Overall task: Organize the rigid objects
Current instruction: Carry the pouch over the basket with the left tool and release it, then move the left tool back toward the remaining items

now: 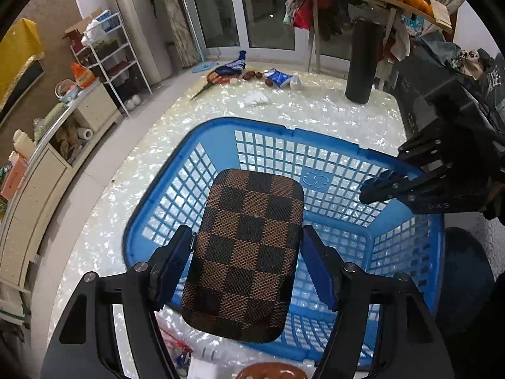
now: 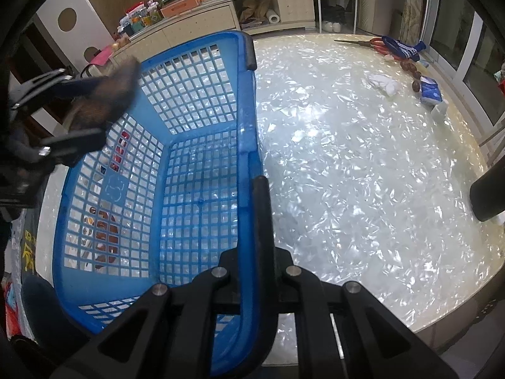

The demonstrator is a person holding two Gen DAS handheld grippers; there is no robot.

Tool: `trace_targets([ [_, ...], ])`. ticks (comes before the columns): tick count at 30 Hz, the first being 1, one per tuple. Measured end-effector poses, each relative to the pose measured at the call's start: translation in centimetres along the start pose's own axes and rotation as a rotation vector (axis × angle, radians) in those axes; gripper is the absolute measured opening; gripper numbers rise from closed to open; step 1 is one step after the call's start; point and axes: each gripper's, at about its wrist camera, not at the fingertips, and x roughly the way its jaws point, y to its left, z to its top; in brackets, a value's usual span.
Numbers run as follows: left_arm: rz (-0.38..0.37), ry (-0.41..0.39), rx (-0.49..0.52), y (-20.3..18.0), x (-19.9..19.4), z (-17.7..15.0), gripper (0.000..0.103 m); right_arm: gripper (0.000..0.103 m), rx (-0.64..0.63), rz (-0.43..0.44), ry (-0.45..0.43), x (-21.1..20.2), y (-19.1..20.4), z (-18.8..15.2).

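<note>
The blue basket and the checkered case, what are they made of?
The blue basket looks like shiny moulded plastic: smooth rim and a grid of square holes. The checkered case seems covered in woven brown-and-black fabric or textured leatherette; a fine weave shows, but which one is unclear.

Lived-in home room, cluttered sideboard (image 2: pixel 221 15), shoe rack (image 1: pixel 116 60), hanging clothes (image 1: pixel 303 12), glass balcony doors (image 1: pixel 271 6)

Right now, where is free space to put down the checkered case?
The blue basket floor is bare. The table is free between the basket and the black cylinder. It is crowded along the far edge, around the scissors, white cloth and tissue pack.
</note>
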Motion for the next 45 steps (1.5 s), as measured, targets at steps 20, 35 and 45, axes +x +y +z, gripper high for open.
trace_targets([
  [20, 0.001, 0.161, 0.142, -1.4, 6.3, 1.3, 0.073, 0.007, 0.009, 0.024, -0.005, 0.3, -0.1, -0.1],
  [35, 0.045, 0.198, 0.2, -1.9, 6.8, 1.0, 0.075, 0.007, 0.007, 0.031, -0.011, 0.2, -0.2, -0.1],
  [45, 0.042, 0.169, 0.188, -1.3, 4.7, 1.3, 0.103, 0.007, 0.017, 0.038, -0.013, 0.3, -0.4, -0.1],
])
